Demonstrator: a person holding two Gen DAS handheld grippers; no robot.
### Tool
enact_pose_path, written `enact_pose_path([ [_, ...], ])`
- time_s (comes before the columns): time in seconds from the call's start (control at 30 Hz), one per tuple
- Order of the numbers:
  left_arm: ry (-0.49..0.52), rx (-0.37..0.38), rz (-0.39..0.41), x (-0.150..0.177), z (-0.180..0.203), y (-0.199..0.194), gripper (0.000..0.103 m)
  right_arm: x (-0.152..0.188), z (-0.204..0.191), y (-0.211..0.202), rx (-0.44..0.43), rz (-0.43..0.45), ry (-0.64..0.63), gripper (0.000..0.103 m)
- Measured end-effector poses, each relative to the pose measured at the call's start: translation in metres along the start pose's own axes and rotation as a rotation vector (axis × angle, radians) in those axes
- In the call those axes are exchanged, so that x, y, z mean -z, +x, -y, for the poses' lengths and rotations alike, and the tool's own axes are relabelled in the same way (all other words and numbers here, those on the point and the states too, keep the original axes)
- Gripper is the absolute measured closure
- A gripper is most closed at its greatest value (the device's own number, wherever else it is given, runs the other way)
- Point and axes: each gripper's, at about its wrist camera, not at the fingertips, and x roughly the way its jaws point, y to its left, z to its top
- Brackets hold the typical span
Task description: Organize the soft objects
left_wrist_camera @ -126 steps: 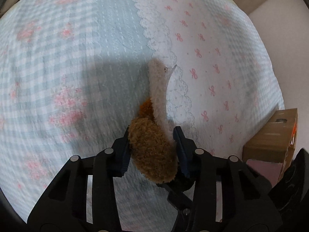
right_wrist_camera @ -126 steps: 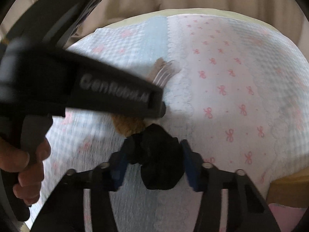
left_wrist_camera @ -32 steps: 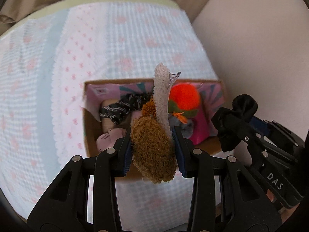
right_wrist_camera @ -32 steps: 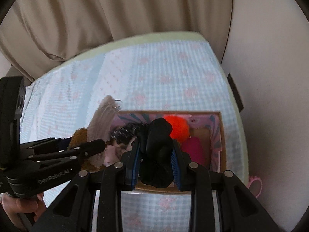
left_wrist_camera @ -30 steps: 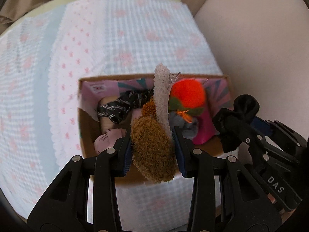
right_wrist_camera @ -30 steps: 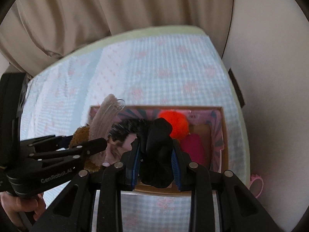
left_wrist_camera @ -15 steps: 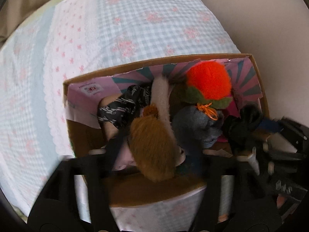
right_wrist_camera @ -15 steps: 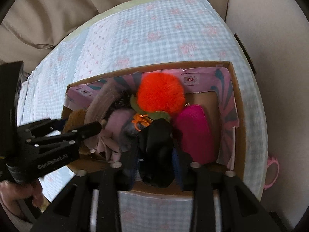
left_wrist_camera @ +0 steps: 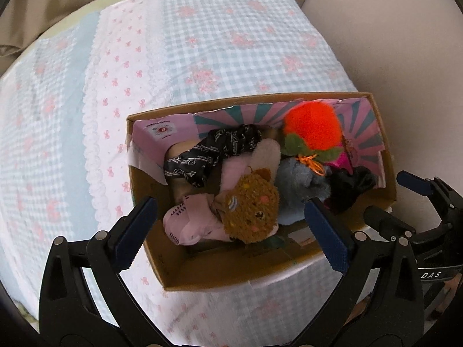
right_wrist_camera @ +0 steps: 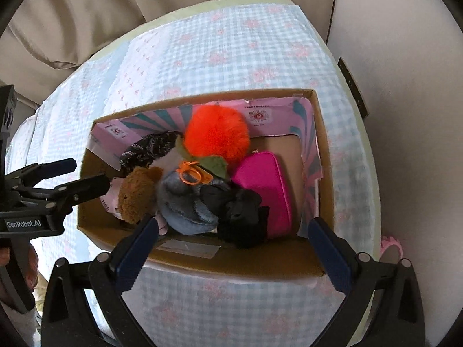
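A cardboard box with a pink lining stands on the checked bedspread. In it lie the brown plush bear, a black scrunchie, an orange pompom, a grey plush, a magenta pouch and a black patterned cloth. My left gripper is open and empty above the bear. My right gripper is open and empty above the scrunchie.
The pale blue and pink bedspread spreads to the left and behind the box. A beige curtain hangs at the back. A wall runs along the right. A pink ring lies by the bed's right edge.
Both grippers carried their items from the bedspread over to the box. Within the last half second both opened; the brown bear and the black scrunchie dropped into the box.
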Motion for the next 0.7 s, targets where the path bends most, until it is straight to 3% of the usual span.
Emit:
enact_pose_path([
  [0.27, 0.011, 0.015, 0.085, 0.012, -0.004, -0.056, 0.002, 0.003, -0.016, -0.037, 0.010, 0.065, 0.000, 0.000],
  [0.57, -0.061, 0.037, 0.242, 0.049, -0.044, -0.166, 0.002, 0.012, -0.069, -0.112, 0.023, 0.153, -0.040, 0.000],
  [0.7, -0.075, -0.005, 0.348, 0.074, -0.068, -0.222, 0.002, 0.016, -0.101, -0.152, 0.032, 0.226, -0.043, 0.000],
])
